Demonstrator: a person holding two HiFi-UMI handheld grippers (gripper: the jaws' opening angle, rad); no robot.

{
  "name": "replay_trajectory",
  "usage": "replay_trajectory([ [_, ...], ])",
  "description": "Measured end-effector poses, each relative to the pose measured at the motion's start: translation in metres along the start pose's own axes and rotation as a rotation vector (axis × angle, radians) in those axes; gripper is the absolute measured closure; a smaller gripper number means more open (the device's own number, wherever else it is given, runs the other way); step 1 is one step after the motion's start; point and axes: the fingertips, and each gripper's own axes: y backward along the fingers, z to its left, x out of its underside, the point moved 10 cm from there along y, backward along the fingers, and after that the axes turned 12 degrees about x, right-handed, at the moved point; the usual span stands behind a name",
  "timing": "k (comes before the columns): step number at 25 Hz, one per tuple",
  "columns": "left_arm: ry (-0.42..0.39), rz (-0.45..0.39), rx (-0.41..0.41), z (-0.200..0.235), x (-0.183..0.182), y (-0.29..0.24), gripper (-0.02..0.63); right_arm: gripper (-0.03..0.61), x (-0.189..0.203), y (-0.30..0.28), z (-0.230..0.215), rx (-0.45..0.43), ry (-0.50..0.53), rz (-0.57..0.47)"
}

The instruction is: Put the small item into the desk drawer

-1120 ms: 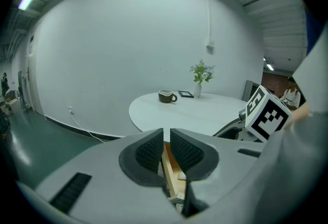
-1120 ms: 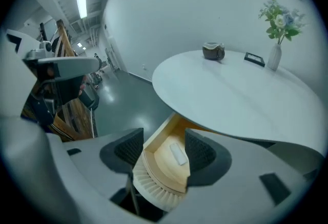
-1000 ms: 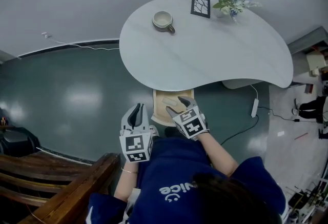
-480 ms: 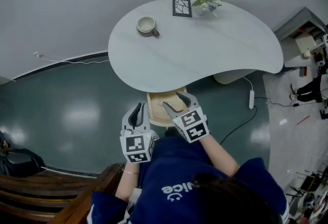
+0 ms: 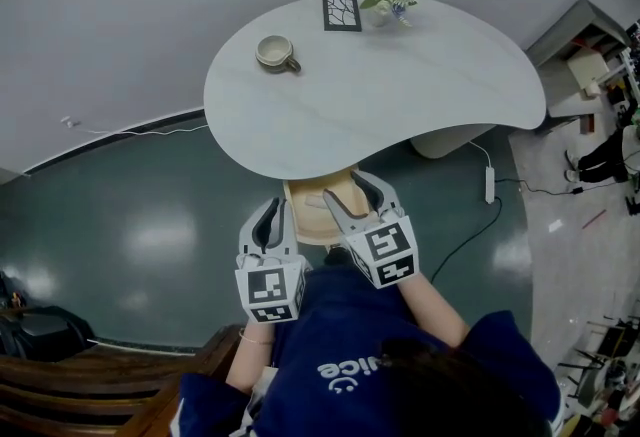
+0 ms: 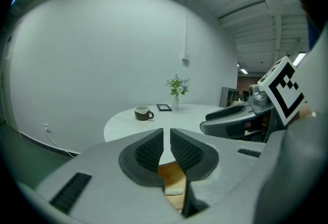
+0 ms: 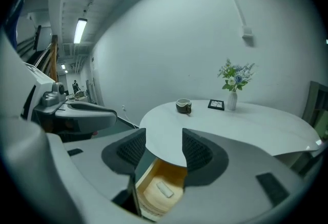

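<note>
1. One small item (image 7: pixel 164 188) lies flat, apparently, in the open drawer (image 7: pixel 169 172).
2. Left gripper (image 6: pixel 166 150) is clenched on nothing; right gripper (image 7: pixel 164 148) jaws stand apart, empty, having just been closing.
3. Placing seems done; next, push the drawer squarely shut.

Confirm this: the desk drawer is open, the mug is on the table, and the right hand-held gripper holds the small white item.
Wrong on the item: the right gripper view shows the small white item lying in the open drawer; the right hand-held gripper is empty, its jaws apart though just closing slightly. The rest holds.
</note>
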Motion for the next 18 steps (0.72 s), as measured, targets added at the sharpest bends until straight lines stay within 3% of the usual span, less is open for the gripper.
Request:
replay_trajectory([
  [4,-0.018,-0.014,0.003,0.001,-0.007,-0.002,0.571,0.354,-0.003,0.007,-0.005,0.043,-0.011,-0.030],
  [11,-0.031,-0.029,0.013,0.004,-0.013,-0.002,0.571,0.432,-0.003,0.018,-0.010,0.137,-0.004,-0.080],
  [18,-0.029,-0.035,0.018,0.002,-0.011,-0.002,0.571,0.569,-0.005,0.025,-0.014,0.148,-0.051,-0.136],
])
